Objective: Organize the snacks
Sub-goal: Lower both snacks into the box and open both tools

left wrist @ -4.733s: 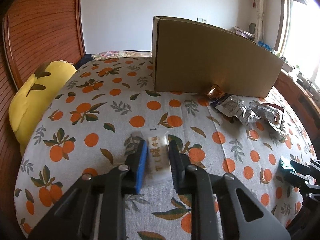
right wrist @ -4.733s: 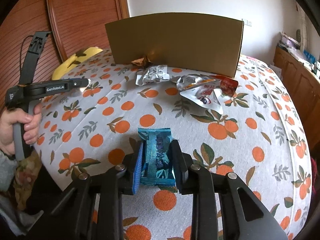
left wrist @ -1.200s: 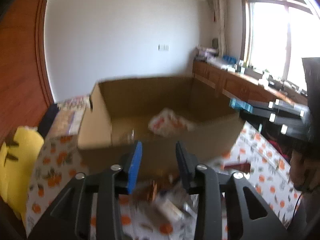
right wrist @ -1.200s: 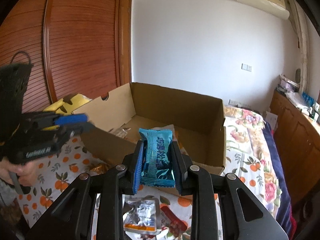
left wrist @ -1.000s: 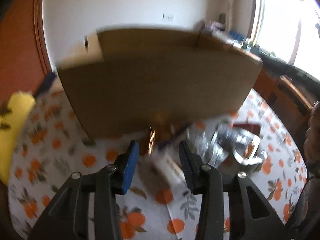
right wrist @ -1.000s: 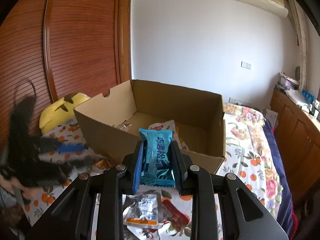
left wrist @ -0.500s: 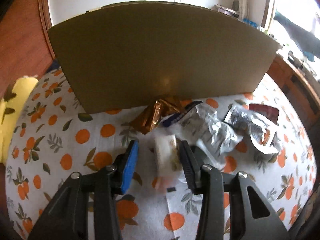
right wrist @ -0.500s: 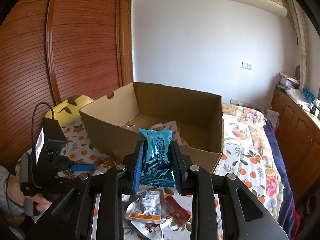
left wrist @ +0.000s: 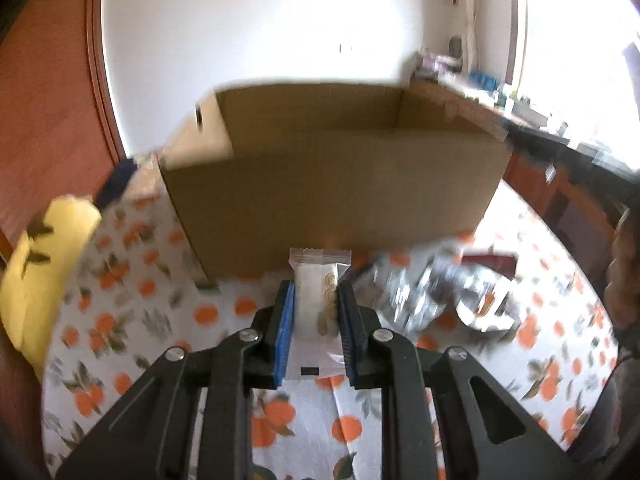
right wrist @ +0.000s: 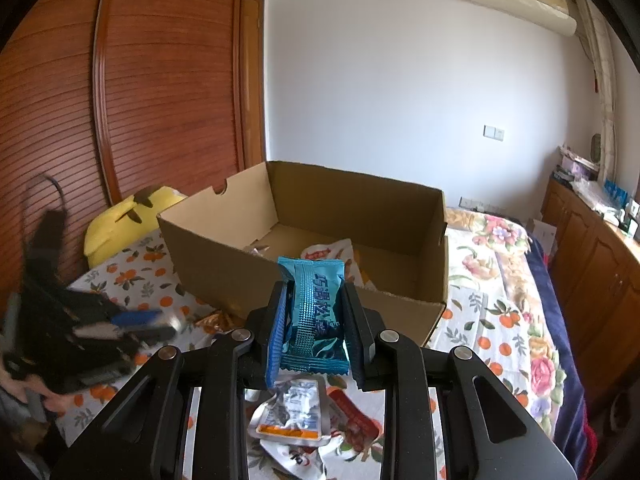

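My left gripper (left wrist: 316,300) is shut on a white snack packet (left wrist: 318,300) and holds it above the cloth, in front of the open cardboard box (left wrist: 332,196). My right gripper (right wrist: 314,300) is shut on a teal snack packet (right wrist: 314,312), held high in front of the box (right wrist: 304,248), which has a few snacks inside. Loose silver and red snack packets (left wrist: 436,292) lie on the orange-print cloth right of the left gripper; they also show under the right gripper (right wrist: 292,412). The left gripper appears blurred at the left of the right wrist view (right wrist: 132,324).
A yellow plush pillow (left wrist: 44,256) lies at the left by the wooden headboard (right wrist: 160,92). A floral bedspread (right wrist: 504,264) extends right of the box. Wooden cabinets (right wrist: 592,248) line the right wall.
The left gripper has shut on the white packet on the cloth and lifted it, the view rising toward the box rim. The right gripper stays still with the teal packet.
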